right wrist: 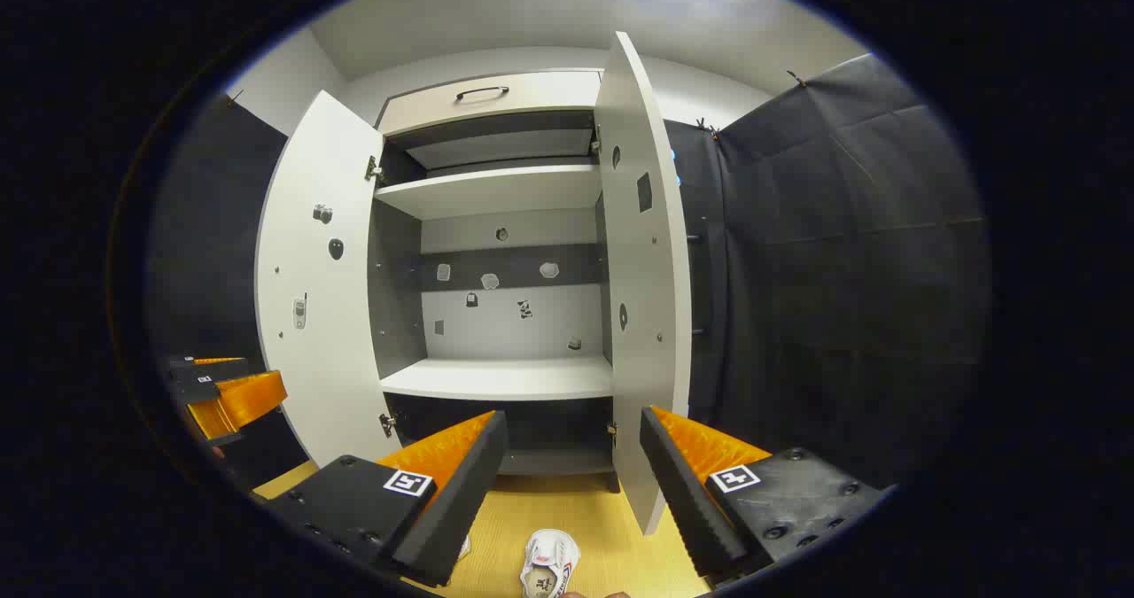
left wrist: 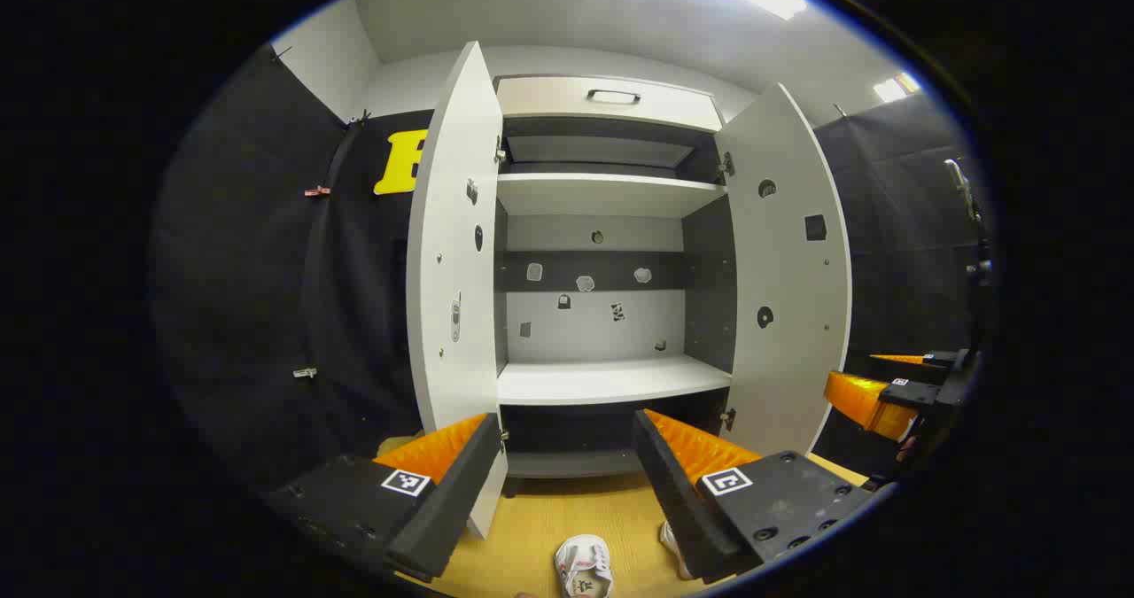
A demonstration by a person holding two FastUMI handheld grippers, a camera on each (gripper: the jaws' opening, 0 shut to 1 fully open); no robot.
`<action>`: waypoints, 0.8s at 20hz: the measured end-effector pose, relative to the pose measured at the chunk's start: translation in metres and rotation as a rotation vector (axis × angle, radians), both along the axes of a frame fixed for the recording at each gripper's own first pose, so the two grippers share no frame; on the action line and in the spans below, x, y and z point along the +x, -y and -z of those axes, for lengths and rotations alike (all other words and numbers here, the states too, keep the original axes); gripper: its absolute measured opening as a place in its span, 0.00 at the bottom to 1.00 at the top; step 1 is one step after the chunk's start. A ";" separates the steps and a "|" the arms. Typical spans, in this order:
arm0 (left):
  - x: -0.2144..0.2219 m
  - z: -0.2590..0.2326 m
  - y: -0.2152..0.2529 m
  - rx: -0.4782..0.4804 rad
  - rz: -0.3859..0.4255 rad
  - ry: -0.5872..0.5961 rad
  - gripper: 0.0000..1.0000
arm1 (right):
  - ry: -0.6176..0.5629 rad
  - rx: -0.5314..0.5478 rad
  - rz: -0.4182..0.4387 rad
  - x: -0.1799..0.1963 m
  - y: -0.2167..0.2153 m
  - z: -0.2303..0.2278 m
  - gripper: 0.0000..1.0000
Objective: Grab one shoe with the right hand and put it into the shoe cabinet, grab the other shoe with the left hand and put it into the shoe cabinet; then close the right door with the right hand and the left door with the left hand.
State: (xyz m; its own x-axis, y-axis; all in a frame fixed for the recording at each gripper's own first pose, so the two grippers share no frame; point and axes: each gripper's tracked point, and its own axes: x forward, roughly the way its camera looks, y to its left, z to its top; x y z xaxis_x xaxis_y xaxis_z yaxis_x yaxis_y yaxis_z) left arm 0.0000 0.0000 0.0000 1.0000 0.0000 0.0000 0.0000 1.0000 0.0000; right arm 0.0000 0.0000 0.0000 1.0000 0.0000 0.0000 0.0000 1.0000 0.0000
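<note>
Yellow wood-look floor [left wrist: 549,518] underfoot, black cloth walls around.

Lying on that floor, low in the left gripper view: one white shoe [left wrist: 585,567], with a second white shoe [left wrist: 675,545] just beside it, half hidden behind a finger. Showing again in the right gripper view as a shoe [right wrist: 549,563] between the fingers and a sliver of the other [right wrist: 463,547] at the finger's edge. Neither resting in the cabinet yet.

Standing just beyond them: the white shoe cabinet [left wrist: 611,376], with its left door [left wrist: 452,252] and right door [left wrist: 784,270] both swung wide, shelves bare, drawer with a dark handle on top.

Hovering above the shoes and facing the cabinet: the left gripper [left wrist: 567,425], fingers spread apart and holding nothing. Likewise the right gripper [right wrist: 574,421], fingers parted and empty. Also visible off to the side of each other's view, right gripper [left wrist: 886,394] and left gripper [right wrist: 221,394].

Judging by this, opening the task: no shoe grabbed. Calling next for lowering the right gripper over one shoe, squeezing across its sides, then lifting it onto a shelf.

Regarding writing: square black-and-white coded tags on the fingers, not words. Small stickers dotting the doors and back panel, too small to read. Tiny coloured mark on the shoe's tongue, unreadable.
</note>
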 end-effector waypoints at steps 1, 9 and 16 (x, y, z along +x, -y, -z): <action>0.000 0.001 -0.001 -0.004 -0.001 -0.003 0.95 | 0.000 -0.002 -0.007 0.000 -0.002 0.000 0.98; 0.000 0.012 -0.018 -0.030 -0.028 -0.027 0.95 | -0.015 -0.004 -0.032 0.000 -0.015 0.003 0.97; -0.002 0.027 -0.025 -0.046 -0.026 -0.062 0.95 | -0.046 -0.005 -0.046 0.002 -0.025 0.015 0.97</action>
